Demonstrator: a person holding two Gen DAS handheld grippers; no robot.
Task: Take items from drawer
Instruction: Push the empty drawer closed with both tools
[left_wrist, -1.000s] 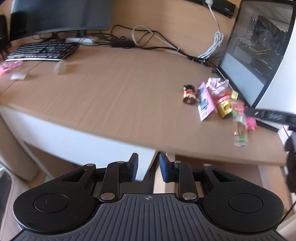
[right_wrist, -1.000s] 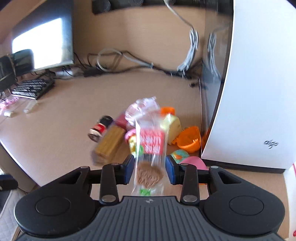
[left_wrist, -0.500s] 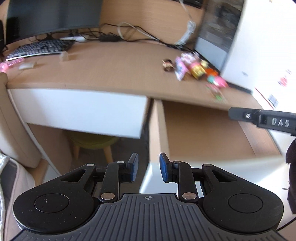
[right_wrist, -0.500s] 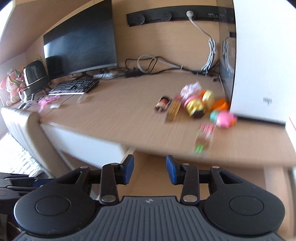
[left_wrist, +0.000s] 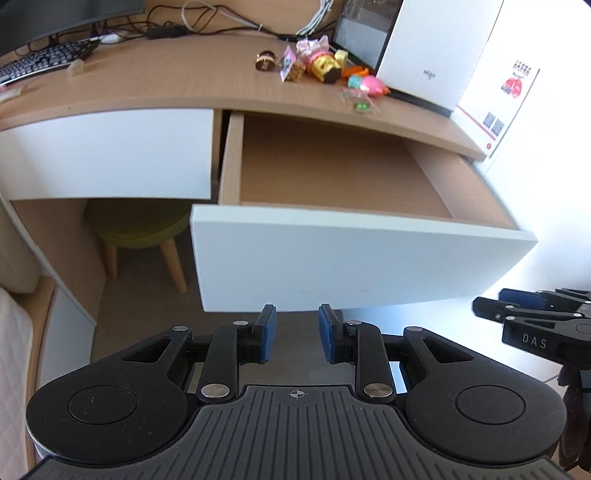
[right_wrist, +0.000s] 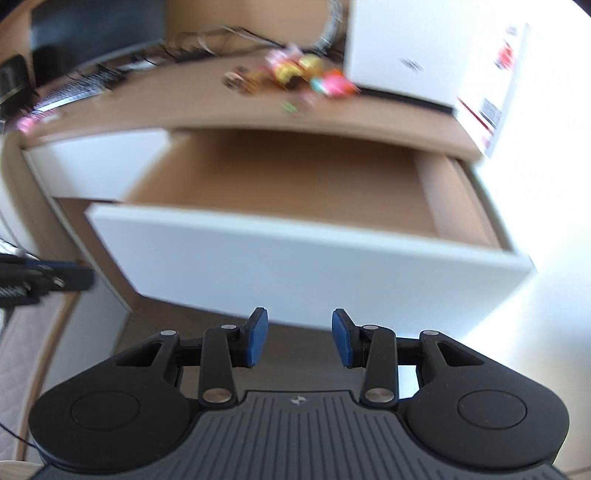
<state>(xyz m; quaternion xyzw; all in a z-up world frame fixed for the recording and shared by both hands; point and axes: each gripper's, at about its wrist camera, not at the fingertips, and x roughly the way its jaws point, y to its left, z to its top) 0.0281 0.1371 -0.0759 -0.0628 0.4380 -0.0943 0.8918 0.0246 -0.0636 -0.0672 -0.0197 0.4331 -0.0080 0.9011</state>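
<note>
On the left, under the desktop (left_wrist: 147, 88), just a shut white front (left_wrist: 107, 151) and a green stool (left_wrist: 140, 225) below. Nothing to grab there, so no point lingering. Moving right: the drawer (left_wrist: 354, 254) pulled wide open, bottom bare as far as visible, though its front wall hides the nearest strip. Worth tipping a camera over that wall for a proper look before calling it done. Up on the desktop, the items (left_wrist: 321, 66) piled next to the white box (left_wrist: 424, 48), with one clear packet (left_wrist: 356, 99) lying a bit apart, nearer the edge. Looks like the unloading is basically finished, judging by that.

Left gripper (left_wrist: 293, 334) hanging low in front of the drawer, blue pads apart, nothing between them. Right gripper (right_wrist: 298, 338) same story: pads parted, empty, also down in front of the white front; right view pretty smeared, so hard to read fine detail there.

Tips for this step: check the hidden near strip and corners first. If empty, fine to stop, or nudge the front closed with flat, even pressure, not one corner, to avoid jamming. Also maybe push that packet back from the edge.
</note>
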